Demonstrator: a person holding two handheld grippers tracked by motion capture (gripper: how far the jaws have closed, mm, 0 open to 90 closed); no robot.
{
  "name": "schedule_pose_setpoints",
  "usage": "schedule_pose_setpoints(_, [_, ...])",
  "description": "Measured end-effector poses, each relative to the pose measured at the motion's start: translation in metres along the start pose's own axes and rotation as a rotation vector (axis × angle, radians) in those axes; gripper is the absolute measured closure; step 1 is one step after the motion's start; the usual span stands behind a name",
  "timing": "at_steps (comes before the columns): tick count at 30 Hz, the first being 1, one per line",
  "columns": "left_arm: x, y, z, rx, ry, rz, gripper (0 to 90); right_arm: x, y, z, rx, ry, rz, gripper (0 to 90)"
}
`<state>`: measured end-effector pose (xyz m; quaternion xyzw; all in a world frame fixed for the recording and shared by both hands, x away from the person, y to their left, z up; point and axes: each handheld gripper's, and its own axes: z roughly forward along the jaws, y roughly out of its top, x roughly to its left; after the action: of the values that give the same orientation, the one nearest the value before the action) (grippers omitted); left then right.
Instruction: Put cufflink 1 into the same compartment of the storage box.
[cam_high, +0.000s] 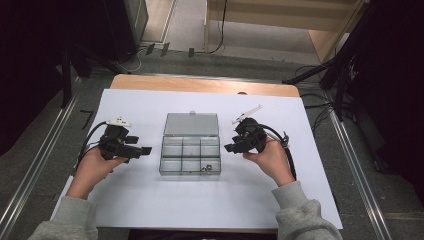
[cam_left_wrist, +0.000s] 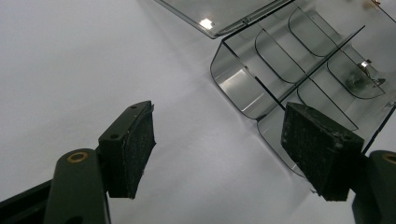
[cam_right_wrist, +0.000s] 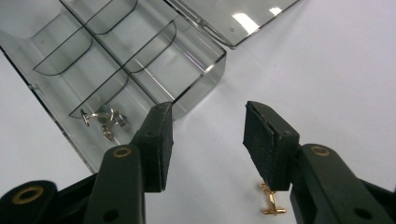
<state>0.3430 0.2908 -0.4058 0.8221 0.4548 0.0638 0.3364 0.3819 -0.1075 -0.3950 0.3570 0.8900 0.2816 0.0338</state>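
Observation:
A clear plastic compartment box (cam_high: 190, 172) lies in the middle of the white sheet, its lid (cam_high: 191, 124) folded back flat behind it. Silver cufflinks (cam_high: 207, 167) sit in its near right compartment, seen also as silver cufflinks (cam_right_wrist: 100, 119) in the right gripper view. A gold cufflink (cam_right_wrist: 271, 203) lies on the paper beside the box, partly hidden behind the right jaw. My left gripper (cam_high: 140, 145) hovers left of the box, open, with nothing between its pads (cam_left_wrist: 135, 149). My right gripper (cam_high: 231, 144) is just right of the box, open and empty, pointing at the box corner (cam_right_wrist: 210, 60).
The white sheet (cam_high: 150, 200) covers most of a wooden table (cam_high: 200, 84). Metal rails run along the floor on both sides. Cables and dark stands crowd the floor behind the table's far edge.

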Motion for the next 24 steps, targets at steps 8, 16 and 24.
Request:
schedule_pose_setpoints(8, [0.0,0.0,0.0,0.001,0.0,0.002,26.7,-0.007,-0.003,0.003,0.017,-0.022,0.011,55.8])
schedule_pose_setpoints(16, [0.0,0.0,0.001,0.003,0.001,0.004,26.8,-0.015,-0.007,0.01,0.039,-0.043,0.047,60.2])
schedule_pose_setpoints(24, [0.0,0.0,0.001,0.003,0.001,0.004,26.8,-0.023,-0.01,0.018,0.055,-0.058,0.079,62.8])
